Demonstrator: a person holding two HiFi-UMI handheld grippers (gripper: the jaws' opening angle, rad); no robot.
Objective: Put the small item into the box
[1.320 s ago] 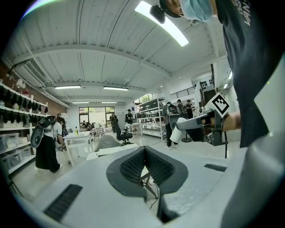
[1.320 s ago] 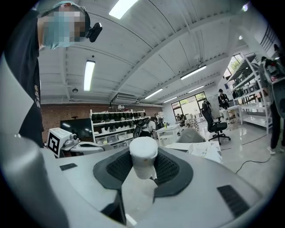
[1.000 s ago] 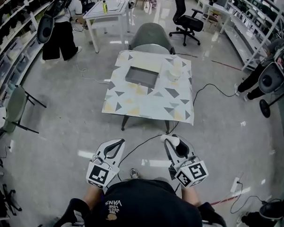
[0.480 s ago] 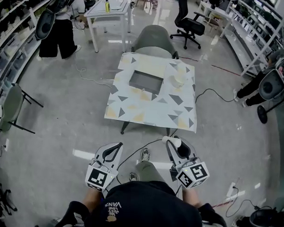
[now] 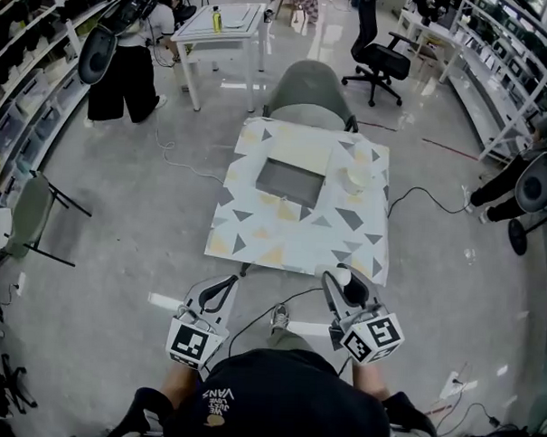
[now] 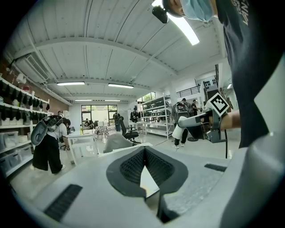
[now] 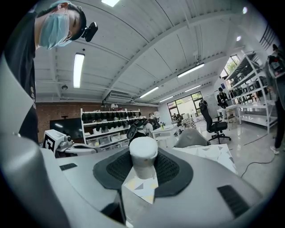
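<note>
Your right hand-held gripper (image 5: 345,281) is clamped on the small item (image 7: 143,155), a white, round-topped piece that stands upright between the two dark pads. You hold it in front of the near right corner of the tabletop (image 5: 281,245), which has a cloth with grey and yellow triangles.

Your left hand-held gripper (image 5: 227,283) carries nothing. Its jaws meet at the tips, and it hangs over the floor just before the near edge.

The box (image 5: 290,182) is grey and open at the top. It lies near the middle of the tabletop, toward the far edge, well apart from both grippers. A white object (image 5: 354,179) sits just beside the box, by the right edge. A green chair (image 5: 311,86) stands at the far edge.
</note>
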